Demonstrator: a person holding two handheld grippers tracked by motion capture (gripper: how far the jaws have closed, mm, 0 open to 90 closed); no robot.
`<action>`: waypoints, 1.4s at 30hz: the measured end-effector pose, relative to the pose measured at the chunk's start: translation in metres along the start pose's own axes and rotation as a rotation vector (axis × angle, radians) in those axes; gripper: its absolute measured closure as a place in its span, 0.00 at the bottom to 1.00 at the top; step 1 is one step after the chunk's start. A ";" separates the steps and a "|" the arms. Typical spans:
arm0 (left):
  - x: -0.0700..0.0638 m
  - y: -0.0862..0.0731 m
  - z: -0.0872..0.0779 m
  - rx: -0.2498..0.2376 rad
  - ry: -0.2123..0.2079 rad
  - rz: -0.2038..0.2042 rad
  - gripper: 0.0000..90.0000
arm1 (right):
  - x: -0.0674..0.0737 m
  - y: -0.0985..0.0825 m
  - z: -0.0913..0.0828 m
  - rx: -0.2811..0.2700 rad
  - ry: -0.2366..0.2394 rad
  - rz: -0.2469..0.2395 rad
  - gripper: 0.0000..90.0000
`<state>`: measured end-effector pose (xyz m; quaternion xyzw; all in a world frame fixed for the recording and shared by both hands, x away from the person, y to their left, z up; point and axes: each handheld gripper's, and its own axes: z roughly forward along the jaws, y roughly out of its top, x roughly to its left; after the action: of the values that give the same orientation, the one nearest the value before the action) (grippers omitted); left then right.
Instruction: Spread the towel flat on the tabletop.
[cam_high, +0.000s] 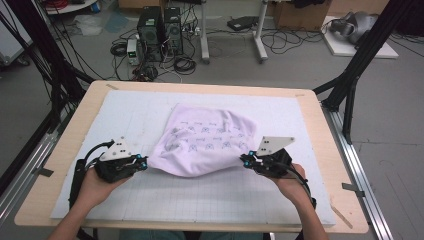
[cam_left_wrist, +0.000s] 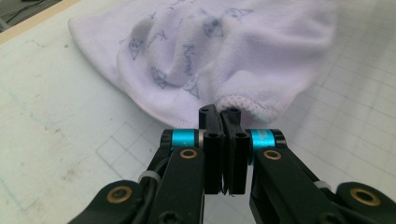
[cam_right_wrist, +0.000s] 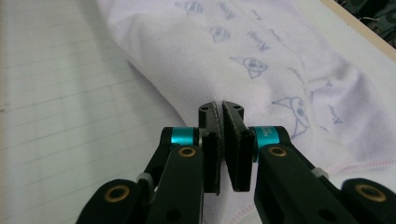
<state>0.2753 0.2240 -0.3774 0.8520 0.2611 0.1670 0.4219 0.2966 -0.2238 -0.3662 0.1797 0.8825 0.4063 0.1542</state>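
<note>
Left tool (cam_high: 143, 163) and right tool (cam_high: 244, 159), jaws clamped, each pinch an edge of the pale lilac printed terry towel (cam_high: 205, 140) (sagging between them) above the table (cam_high: 75, 125).

The near corners of the white printed terry towel (cam_high: 205, 140) are covered where the left tongs (cam_left_wrist: 223, 114) and right tongs (cam_right_wrist: 223, 108) clamp them; how much hem lies between the pads cannot be read. The towel's underside, where it lies bunched on the white gridded foam worktop mat (cam_high: 210, 195), is concealed. In both gripper views the towel runs past the top edge. The small blue printed figures are too fine to identify. In the high view both forearms are cut off by the bottom edge.
</note>
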 end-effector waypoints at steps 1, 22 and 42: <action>-0.001 -0.001 -0.004 -0.002 -0.016 0.006 0.97 | 0.002 -0.001 -0.005 -0.008 0.018 0.006 0.95; 0.001 -0.012 0.083 0.185 -0.109 0.016 0.69 | 0.004 -0.039 0.060 0.154 0.065 0.027 0.73; -0.017 -0.014 0.044 0.075 -0.095 0.015 0.97 | 0.019 -0.040 0.029 0.063 0.087 0.037 0.95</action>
<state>0.2800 0.1935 -0.4156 0.8761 0.2406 0.1196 0.4003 0.2844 -0.2202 -0.4177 0.1826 0.8972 0.3887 0.1024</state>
